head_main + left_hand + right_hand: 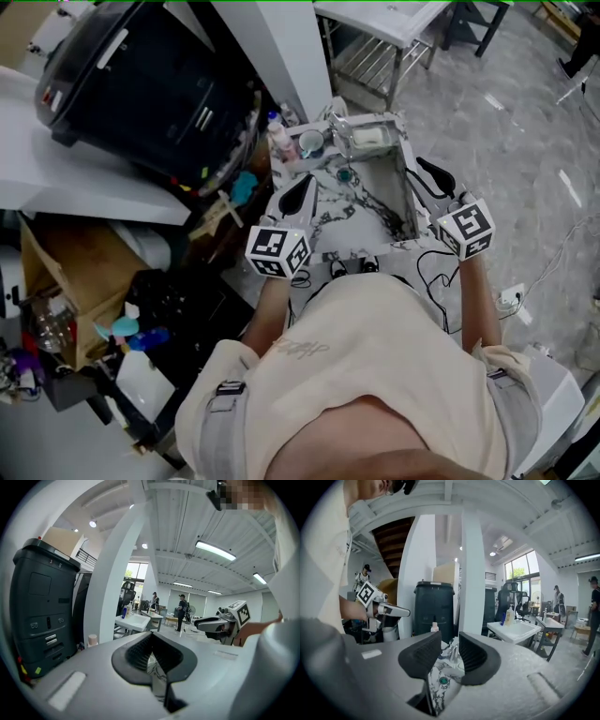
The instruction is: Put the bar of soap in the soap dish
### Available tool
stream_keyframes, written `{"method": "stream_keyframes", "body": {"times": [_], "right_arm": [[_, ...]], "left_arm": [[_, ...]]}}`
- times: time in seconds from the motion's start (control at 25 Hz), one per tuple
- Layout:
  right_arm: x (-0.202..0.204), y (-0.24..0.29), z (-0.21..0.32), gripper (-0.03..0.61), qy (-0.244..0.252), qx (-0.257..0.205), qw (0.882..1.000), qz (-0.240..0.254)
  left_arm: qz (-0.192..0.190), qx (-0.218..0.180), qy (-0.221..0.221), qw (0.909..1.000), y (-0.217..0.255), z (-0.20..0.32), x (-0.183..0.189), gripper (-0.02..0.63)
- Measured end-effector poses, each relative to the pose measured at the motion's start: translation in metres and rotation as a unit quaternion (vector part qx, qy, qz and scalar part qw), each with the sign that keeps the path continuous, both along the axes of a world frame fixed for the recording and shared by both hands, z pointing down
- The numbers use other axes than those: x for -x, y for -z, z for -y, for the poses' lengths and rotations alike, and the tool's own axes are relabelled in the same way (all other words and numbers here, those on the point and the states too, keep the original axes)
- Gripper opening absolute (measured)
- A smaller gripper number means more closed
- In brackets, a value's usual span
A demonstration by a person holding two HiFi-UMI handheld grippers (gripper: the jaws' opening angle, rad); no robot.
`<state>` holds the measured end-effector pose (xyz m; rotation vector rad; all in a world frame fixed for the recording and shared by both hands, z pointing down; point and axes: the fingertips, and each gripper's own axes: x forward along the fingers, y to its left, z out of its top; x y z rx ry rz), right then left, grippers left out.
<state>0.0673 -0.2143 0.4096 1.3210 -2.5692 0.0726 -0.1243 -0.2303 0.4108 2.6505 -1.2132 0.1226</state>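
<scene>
A pale bar of soap (370, 138) lies in a light soap dish (389, 137) on the back rim of the marble-patterned sink (319, 220), beside the faucet (339, 122). My left gripper (298, 192) hovers over the sink's left side, well short of the dish; its pads meet at the tips with nothing in them (151, 637). My right gripper (433, 178) is raised over the sink's right edge. Its jaws stand apart and empty (450, 644), with the faucet (453, 651) and the marble counter showing through the gap.
A pink-capped bottle (278, 136) and a cup (310, 142) stand left of the faucet. A large black bin (141, 75) leans at the left beside a white pillar (281, 47). A metal table (394, 28) stands behind. Clutter and a cardboard box (66, 281) fill the floor at left.
</scene>
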Motion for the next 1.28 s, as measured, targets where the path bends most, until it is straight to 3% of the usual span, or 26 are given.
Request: {"method": "stream_keyframes", "body": {"times": [0.2, 0.32, 0.6, 1.28], "right_arm": [[0.013, 0.02, -0.02, 0.048, -0.009, -0.024, 0.998, 0.062], [0.02, 0.025, -0.027, 0.002, -0.01, -0.034, 0.997, 0.072], [0.032, 0.044, -0.038, 0.002, 0.007, -0.057, 0.997, 0.047], [0.02, 0.043, -0.044, 0.002, -0.025, -0.051, 0.996, 0.07]], "left_arm": [[-0.011, -0.023, -0.004, 0.9997, 0.021, -0.003, -0.002, 0.017], [-0.016, -0.029, 0.0, 0.9994, 0.028, -0.008, 0.0, 0.017], [-0.02, -0.039, 0.012, 0.999, 0.036, -0.021, 0.01, 0.017], [-0.018, -0.036, 0.031, 0.9987, 0.032, -0.032, 0.022, 0.017]]}}
